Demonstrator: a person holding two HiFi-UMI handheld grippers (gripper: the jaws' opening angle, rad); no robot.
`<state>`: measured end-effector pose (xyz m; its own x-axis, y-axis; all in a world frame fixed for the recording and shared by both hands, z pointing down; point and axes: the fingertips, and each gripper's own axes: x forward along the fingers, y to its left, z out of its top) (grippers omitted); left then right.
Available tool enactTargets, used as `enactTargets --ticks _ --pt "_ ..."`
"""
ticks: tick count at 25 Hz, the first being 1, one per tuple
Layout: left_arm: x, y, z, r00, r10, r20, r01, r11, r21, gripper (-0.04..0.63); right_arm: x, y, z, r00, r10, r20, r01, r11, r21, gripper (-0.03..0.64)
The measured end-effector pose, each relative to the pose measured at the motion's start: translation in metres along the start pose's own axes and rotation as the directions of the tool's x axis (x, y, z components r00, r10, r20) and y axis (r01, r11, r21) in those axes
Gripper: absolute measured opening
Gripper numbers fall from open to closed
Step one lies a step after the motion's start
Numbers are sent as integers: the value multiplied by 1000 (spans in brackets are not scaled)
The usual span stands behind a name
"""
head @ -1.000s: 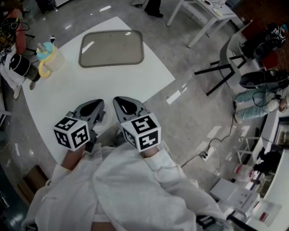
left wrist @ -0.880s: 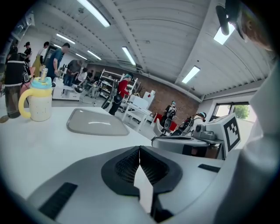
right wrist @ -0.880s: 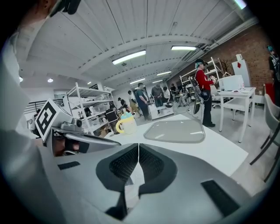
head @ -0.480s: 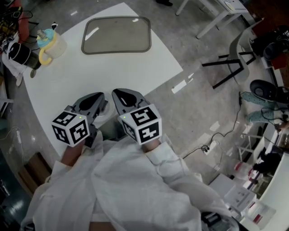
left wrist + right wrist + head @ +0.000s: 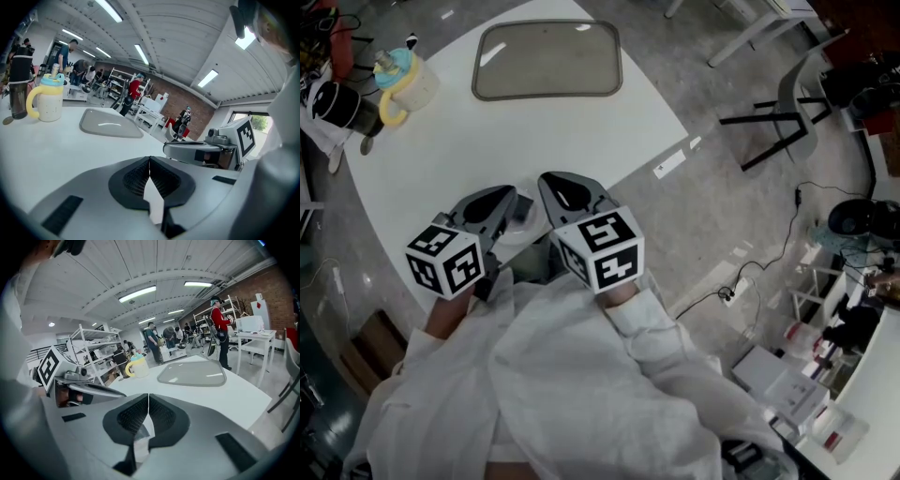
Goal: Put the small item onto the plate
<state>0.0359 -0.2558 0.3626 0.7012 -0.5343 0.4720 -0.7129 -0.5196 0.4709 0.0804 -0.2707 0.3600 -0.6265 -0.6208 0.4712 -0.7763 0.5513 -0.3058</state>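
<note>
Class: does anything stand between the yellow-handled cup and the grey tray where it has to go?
Nothing visible does: only bare white table lies between the yellow-handled cup and the grey tray. The dark flask stands beyond the cup, away from the tray. The left gripper and right gripper, both shut, sit by the near edge.

The plate (image 5: 548, 58) is a shallow grey rectangular dish with rounded corners and a raised rim. It lies flat at the far side of the white table (image 5: 487, 150), and its glossy inside catches streaks of light. The cup (image 5: 401, 82) is cream with a yellow loop handle and a light blue lid. It stands upright at the far left of the table, left of the plate and apart from it, with its handle turned toward the near side.
</note>
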Motion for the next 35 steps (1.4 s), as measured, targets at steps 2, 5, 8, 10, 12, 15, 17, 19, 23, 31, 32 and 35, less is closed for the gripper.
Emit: enactTargets --ticks 2,5,8,10,12,15,17,19,23,31,32,35 --pt "-2 5 0 1000 0 -4 -1 1000 -10 11 1 1 -3 1000 -5 -12 5 1000 10 15" --pt "-3 13 -2 1000 4 -11 -4 1000 -30 11 3 0 -11 999 -13 -30 13 1000 23 15" --pt "-5 22 -4 1000 17 -15 -17 998 -54 11 5 -1 -15 999 -19 -42 20 999 31 17" --pt "-7 29 -8 999 35 -24 -36 997 -73 11 5 -2 -17 999 -21 -48 23 999 37 17" --pt "-9 34 -13 998 53 -36 -56 995 -84 11 6 -3 -21 998 -24 -56 27 999 45 15" --pt "-13 40 -18 997 63 -39 -67 993 -98 11 10 -3 -27 997 -18 -71 22 998 59 17" --pt "-13 43 -20 998 59 -33 -62 991 -114 11 15 0 -29 997 -5 -78 10 998 67 17" --pt "-13 45 -22 998 58 -36 -62 991 -120 11 19 4 -31 996 7 -87 -1 998 66 17" --pt "-16 50 -31 993 91 -70 -99 987 -125 12 22 8 -37 995 19 -103 -12 998 69 17" --pt "-24 67 -53 987 120 -108 -138 973 -183 13 28 2 -55 990 12 -139 3 994 106 17" --pt "-24 69 -56 985 125 -115 -145 972 -187 14 28 1 -57 989 12 -145 4 994 108 17" --pt "-27 76 -65 979 150 -137 -175 965 -194 14 31 1 -63 987 12 -163 7 993 116 17"
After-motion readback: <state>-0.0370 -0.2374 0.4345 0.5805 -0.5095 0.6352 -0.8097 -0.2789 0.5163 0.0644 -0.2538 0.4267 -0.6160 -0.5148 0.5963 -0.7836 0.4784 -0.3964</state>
